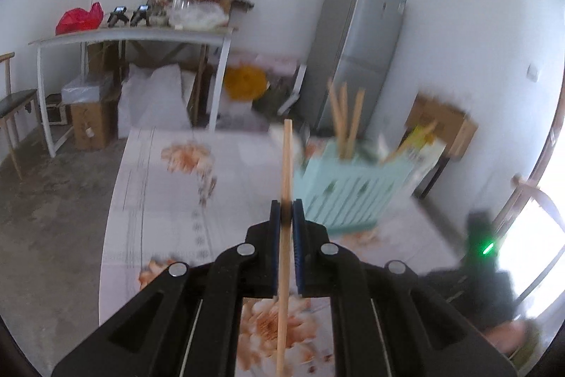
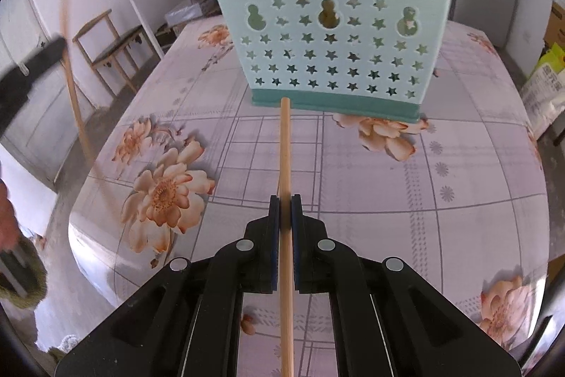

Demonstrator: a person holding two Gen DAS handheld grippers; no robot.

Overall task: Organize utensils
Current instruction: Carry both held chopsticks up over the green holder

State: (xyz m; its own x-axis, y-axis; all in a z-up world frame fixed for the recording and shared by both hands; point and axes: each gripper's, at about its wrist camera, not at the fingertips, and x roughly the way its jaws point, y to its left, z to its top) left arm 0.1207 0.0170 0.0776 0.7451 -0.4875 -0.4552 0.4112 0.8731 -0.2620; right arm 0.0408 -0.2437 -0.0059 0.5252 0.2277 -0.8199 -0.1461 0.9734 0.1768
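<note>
- Left tool (image 1: 286, 211) clamped tight on a wooden chopstick (image 1: 285, 235), the stick running straight up between the pads and poking well past the tips.
- That left view is smeared with blur; under the stick lies the flowered cloth of the surface (image 1: 169, 200).
- Right tool (image 2: 285, 205) likewise pinched shut on its own chopstick (image 2: 285, 165), which stretches forward, its far end in line with the holder's dark base.
- In the right view, the other stick shows up blurred at the left edge (image 2: 72, 83), carried by a dark shape that must be the left tool.
- Ahead of both, the mint-green utensil holder (image 2: 332, 34) stands upright on the surface, star cut-outs across its wall.
- Three chopsticks (image 1: 344, 119) already stand in the holder, leaning a little apart; a white rounded thing sits in it too, unclear what.
- Behind: a grey fridge (image 1: 356, 52), a white side table (image 1: 134, 36) with a red bag (image 1: 79, 20), a wooden chair (image 2: 109, 41).
</note>
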